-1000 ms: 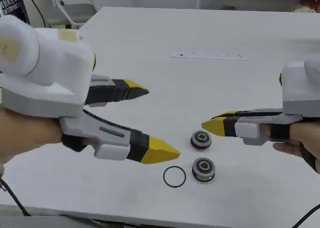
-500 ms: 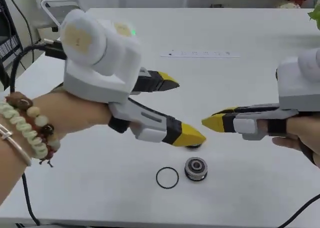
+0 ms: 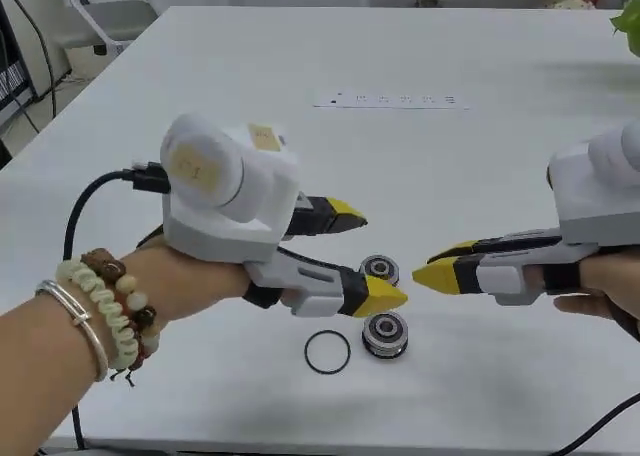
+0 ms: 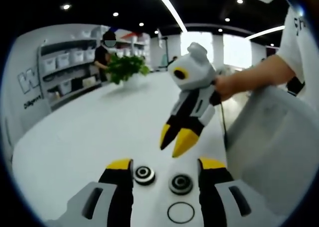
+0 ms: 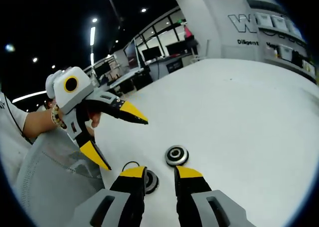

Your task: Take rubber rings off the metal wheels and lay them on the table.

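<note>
Stripping looks about to start on the far metal wheel (image 3: 378, 269), straddled on the surface (image 3: 480, 176) by the left gripper's (image 3: 375, 258) spread, empty fingers (image 3: 380, 294); the right gripper (image 3: 430, 273), narrowly parted, must pinch and peel it.
</note>
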The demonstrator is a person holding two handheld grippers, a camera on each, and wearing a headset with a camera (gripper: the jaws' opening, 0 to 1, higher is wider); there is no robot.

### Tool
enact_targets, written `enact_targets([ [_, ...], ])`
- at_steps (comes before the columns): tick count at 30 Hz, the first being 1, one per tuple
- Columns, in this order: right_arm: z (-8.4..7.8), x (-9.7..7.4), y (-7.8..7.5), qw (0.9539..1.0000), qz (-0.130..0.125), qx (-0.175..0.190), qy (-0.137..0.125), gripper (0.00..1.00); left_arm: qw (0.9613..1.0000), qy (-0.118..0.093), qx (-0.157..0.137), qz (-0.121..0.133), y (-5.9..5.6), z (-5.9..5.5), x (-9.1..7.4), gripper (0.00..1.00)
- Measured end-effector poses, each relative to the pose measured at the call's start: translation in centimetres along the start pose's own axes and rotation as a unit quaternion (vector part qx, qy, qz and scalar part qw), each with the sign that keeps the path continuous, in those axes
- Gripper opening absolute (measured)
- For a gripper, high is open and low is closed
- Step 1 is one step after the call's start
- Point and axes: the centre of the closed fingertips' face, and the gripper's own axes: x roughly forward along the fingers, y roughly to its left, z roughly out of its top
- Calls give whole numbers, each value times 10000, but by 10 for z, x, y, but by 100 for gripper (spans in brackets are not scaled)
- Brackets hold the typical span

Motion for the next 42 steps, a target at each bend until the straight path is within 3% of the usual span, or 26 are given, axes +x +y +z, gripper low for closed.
enact_targets([
  [5,-15,5,1,9992,53,-171,348,22,9997,50,-250,-17,1,-11,5,47],
  [8,-21,8,6,9986,190,-168,460,26,9996,132,-245,-22,0,-18,9,46],
  [15,-44,15,13,9929,343,-549,1002,28,9994,255,-184,-139,-9,-28,17,40],
  [20,-51,21,13,9898,350,-798,1125,29,9988,450,28,-168,-14,-38,23,39],
  [25,-56,24,12,9869,354,-962,1242,27,9986,478,-64,-214,-16,-43,26,34],
  [32,-52,26,12,9866,355,-1093,1158,21,9978,590,-8,-289,-21,-50,29,27],
  [42,-55,27,13,9830,364,-1307,1237,17,9972,651,0,-360,-24,-55,30,19],
])
